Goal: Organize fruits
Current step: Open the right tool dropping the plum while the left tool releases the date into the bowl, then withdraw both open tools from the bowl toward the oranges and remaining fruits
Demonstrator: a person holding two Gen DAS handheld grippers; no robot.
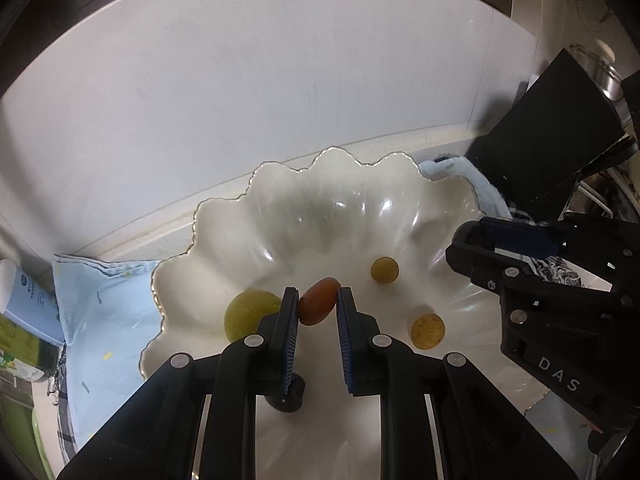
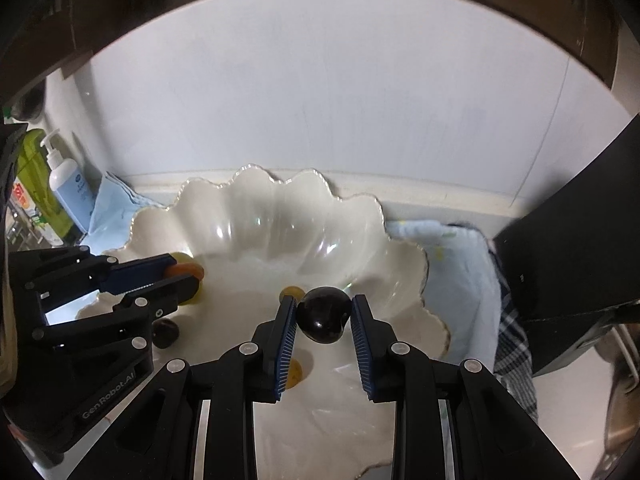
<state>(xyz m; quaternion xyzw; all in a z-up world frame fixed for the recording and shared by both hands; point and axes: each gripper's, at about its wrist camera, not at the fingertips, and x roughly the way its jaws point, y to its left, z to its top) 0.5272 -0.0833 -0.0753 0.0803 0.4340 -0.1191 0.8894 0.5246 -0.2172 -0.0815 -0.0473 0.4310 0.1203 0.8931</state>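
Note:
A white scalloped bowl (image 1: 280,216) with a gold rim holds several small fruits. My left gripper (image 1: 318,302) is shut on a reddish-orange oval fruit (image 1: 318,306) above the bowl's floor. A large green fruit (image 1: 246,314) lies left of it, two yellow fruits (image 1: 385,269) (image 1: 428,331) to the right, and a dark fruit (image 1: 289,398) under the fingers. My right gripper (image 2: 324,312) is shut on a dark purple fruit (image 2: 323,320) over the bowl (image 2: 280,216). The left gripper (image 2: 180,276) also shows in the right wrist view with the orange fruit (image 2: 185,269).
A light blue cloth (image 1: 104,304) lies under the bowl. A blue-labelled bottle (image 1: 28,304) and green packaging (image 1: 20,344) stand at the left. A white wall (image 1: 280,80) rises behind. A black box (image 1: 548,140) and a checked cloth (image 2: 512,344) sit at the right.

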